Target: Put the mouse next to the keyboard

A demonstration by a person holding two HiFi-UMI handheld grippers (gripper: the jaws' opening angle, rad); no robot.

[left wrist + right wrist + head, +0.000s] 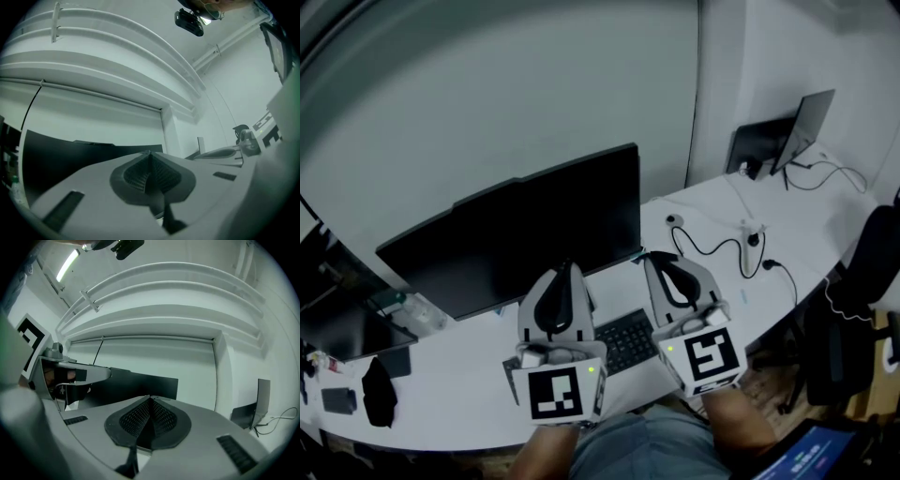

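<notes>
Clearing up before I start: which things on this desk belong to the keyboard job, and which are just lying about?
Job: keyboard, left gripper, right gripper, both shut and empty; no mouse clearly in view.
Lying about: monitor, cables, laptop, dark item at the desk's left end.

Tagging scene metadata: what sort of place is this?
Probably an office: a long white desk with a large dark monitor, a keyboard in front of it, and a second screen further along.
</notes>
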